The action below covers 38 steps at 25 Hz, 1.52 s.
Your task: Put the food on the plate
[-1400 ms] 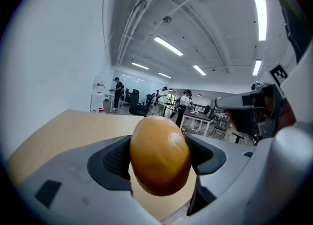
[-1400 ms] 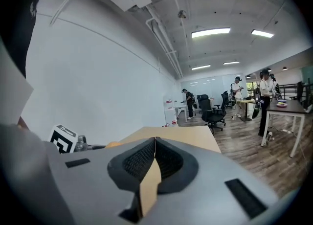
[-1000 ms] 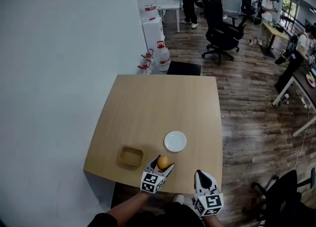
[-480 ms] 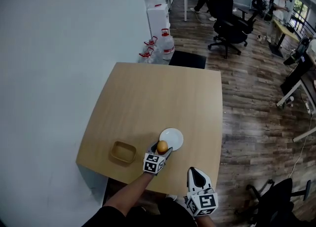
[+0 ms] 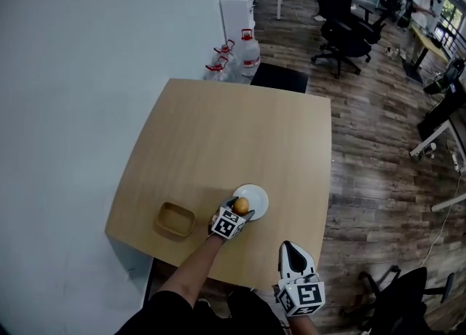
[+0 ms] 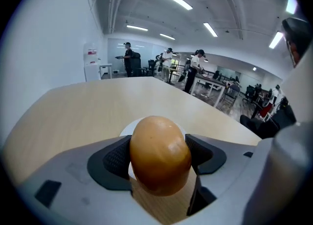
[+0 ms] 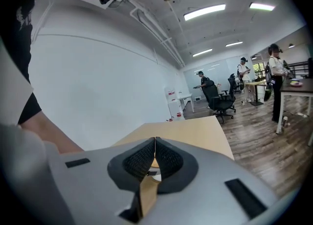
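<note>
An orange-brown egg-shaped food piece [image 5: 241,205] [image 6: 159,153] is clamped between the jaws of my left gripper [image 5: 239,209] [image 6: 160,156]. It hangs over the near edge of the small white plate [image 5: 256,196], whose rim [image 6: 128,128] peeks out behind the food in the left gripper view. My right gripper [image 5: 292,252] [image 7: 155,158] stays back at the table's near edge, shut with nothing between its jaws.
A tan square bowl [image 5: 175,219] sits on the wooden table [image 5: 233,129] left of the plate. Water jugs [image 5: 247,49] and a white cabinet stand beyond the far edge. Office chairs [image 5: 348,31] and people are further back.
My left gripper has carried the food forward and rightward from the near table edge to above the plate's near rim. The right gripper has stayed where it was.
</note>
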### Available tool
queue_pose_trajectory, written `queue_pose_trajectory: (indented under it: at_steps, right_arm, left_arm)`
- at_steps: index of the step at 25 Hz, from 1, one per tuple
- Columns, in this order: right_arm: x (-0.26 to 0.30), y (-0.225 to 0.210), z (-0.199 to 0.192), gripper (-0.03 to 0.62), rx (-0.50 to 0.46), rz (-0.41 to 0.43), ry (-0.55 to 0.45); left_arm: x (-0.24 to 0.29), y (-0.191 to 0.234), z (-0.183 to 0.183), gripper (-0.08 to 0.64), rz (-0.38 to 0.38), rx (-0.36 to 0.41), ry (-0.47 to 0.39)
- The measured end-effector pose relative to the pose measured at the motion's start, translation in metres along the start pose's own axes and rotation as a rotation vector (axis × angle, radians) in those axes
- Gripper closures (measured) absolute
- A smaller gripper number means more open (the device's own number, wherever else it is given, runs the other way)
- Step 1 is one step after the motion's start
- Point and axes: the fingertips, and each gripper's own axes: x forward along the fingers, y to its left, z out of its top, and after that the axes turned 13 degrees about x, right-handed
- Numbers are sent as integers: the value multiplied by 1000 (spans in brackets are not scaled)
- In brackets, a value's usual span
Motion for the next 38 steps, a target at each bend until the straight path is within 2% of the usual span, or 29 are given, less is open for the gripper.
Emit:
queue_pose_trajectory:
  at_steps: [3,6,8,13,19,24,27,34,36,38]
  right_arm:
    - [1,-5,-2,532,-1,-12,20]
    - [-3,-7,-9,532,14,-26,32]
    - [-8,-12,-14,532,29,-41,29]
    - [-17,-24,-16,532,28,-74,24]
    - [-21,-28,-12,532,23,-81,12]
    - [-27,-14,-22,532,57,-46,33]
    - [-31,-8,-25,532,38,-36,34]
    - [-36,-5,-25,532,24,-23,15]
    - [-37,0,-25,532,28,-18,9]
    - [-39,8,-28,532,28,3,11]
  left_arm:
    - [11,-6,-3,224,-52,43,44]
    - [13,-7,-3,224,-128,18,38]
    - [14,-5,-8,224,-149,22,57]
    - [17,1,-15,222,-137,4,73]
    - [15,6,-2,222,-101,-27,31]
    - [12,-4,19,222,-102,-64,-30]
    - [13,-9,31,222,-97,-47,-59]
    - [2,-14,34,222,-84,62,-62]
    - [-7,-11,36,222,-75,66,-73]
    - [-21,-9,41,222,-66,23,-111]
